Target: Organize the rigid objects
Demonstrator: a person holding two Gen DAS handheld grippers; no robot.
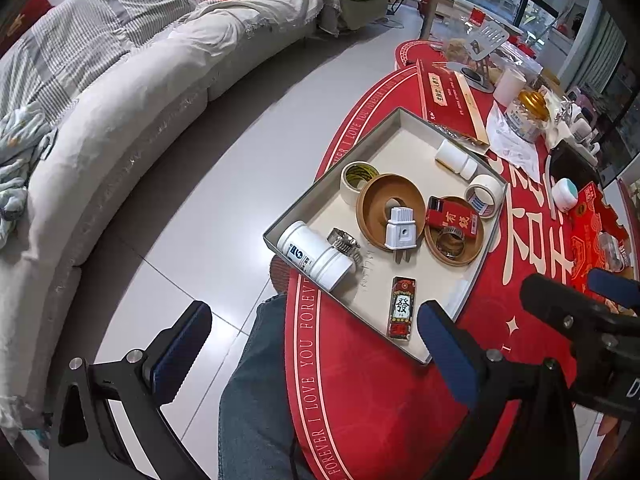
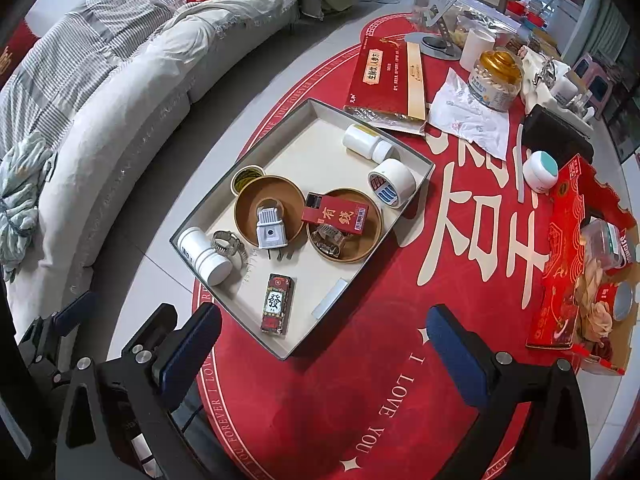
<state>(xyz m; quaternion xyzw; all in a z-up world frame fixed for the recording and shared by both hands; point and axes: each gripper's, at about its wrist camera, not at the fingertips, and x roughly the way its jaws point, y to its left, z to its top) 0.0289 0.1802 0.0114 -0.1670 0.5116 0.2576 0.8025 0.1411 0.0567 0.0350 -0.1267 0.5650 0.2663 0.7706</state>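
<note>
Both grippers are hovering near the front edge of the red table [image 2: 360, 380], not touching anything. The left gripper [image 1: 316, 344] is standing wide open w/ nothing between its fingers; the right gripper [image 2: 324, 344] is also wide open and empty.

The tray [image 2: 424, 160] is lying on the table, just ahead of both. Inside it, a big white bottle [image 2: 204, 256] is lying on its side at the left corner, w/ a metal clamp [image 2: 228, 246] touching it. A white plug [image 2: 270, 228] is resting in the left brown bowl [image 2: 248, 204]. A red box [image 2: 334, 214] is leaning over the rim of the right brown bowl [image 2: 360, 248]. A white tape roll [image 2: 392, 182] and a small white bottle [image 2: 366, 142] are sitting toward the far corner. A red tile [image 2: 277, 309] is lying flat at the front.
</note>
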